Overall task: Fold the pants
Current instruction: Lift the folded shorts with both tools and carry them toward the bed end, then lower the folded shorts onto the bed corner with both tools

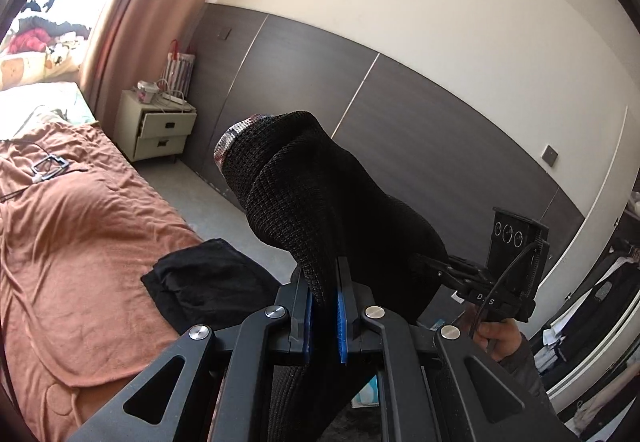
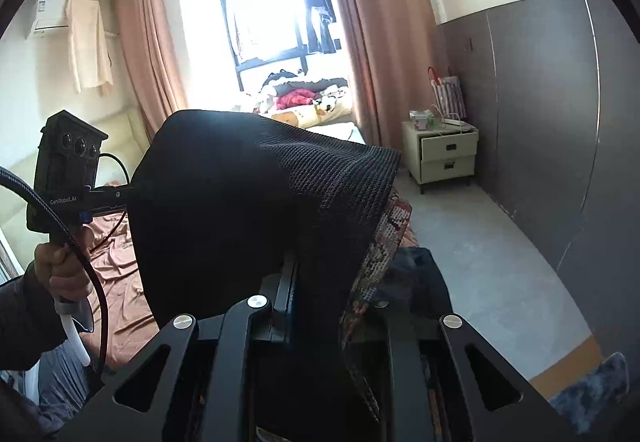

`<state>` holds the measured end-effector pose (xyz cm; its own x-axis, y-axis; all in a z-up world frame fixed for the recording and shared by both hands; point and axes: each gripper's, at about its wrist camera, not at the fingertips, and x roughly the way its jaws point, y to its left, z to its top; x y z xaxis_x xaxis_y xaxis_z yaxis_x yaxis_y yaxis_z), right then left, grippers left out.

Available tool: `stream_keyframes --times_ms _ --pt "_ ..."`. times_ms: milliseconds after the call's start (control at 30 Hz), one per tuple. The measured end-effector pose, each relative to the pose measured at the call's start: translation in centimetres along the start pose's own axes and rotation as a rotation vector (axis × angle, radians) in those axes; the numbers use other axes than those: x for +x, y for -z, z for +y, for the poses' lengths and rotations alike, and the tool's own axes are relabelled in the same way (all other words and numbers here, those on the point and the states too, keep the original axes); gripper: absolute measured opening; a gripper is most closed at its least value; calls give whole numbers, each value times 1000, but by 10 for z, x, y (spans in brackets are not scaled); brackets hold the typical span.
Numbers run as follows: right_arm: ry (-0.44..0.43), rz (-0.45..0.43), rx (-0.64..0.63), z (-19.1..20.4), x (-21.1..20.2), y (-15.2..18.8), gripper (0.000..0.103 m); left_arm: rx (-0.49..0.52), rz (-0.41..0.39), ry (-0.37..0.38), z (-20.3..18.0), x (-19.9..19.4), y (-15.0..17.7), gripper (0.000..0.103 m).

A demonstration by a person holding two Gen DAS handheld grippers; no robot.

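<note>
Between the blue pads of the left tool (image 1: pixel 324 306), a fold of the black knit pants (image 1: pixel 320 201) is clamped, the cloth rising ahead of the tool and bulging above its fingers, held off the bed (image 1: pixel 80 226). To that tool's right, the right tool (image 1: pixel 452 274) grips the same garment; in its own view the right tool (image 2: pixel 316 306) is buried under the pants (image 2: pixel 240 193), closed on the cloth, a patterned lining (image 2: pixel 384 242) showing at the hem. Below and left of the left tool, another black garment (image 1: pixel 200 282) lies on the rust-coloured bedspread. Ahead stands a cream nightstand (image 2: pixel 444 153).
</note>
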<state>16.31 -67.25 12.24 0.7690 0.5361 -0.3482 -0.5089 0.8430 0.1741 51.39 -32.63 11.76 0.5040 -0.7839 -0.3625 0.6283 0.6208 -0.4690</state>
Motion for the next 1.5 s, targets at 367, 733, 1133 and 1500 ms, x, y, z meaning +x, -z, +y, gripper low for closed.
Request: stream_keyframes --times_ms 367,733,1133,1500 --pt "73 32 -18 6 4 12 14 -49 44 68 24 73 7 10" --pt "136 105 1 27 46 22 13 -114 110 50 85 143 27 10" --pt "167 161 24 63 120 16 13 -219 192 -144 186 193 51 22" --pt "379 345 113 78 129 43 53 -420 190 -134 241 196 63 42"
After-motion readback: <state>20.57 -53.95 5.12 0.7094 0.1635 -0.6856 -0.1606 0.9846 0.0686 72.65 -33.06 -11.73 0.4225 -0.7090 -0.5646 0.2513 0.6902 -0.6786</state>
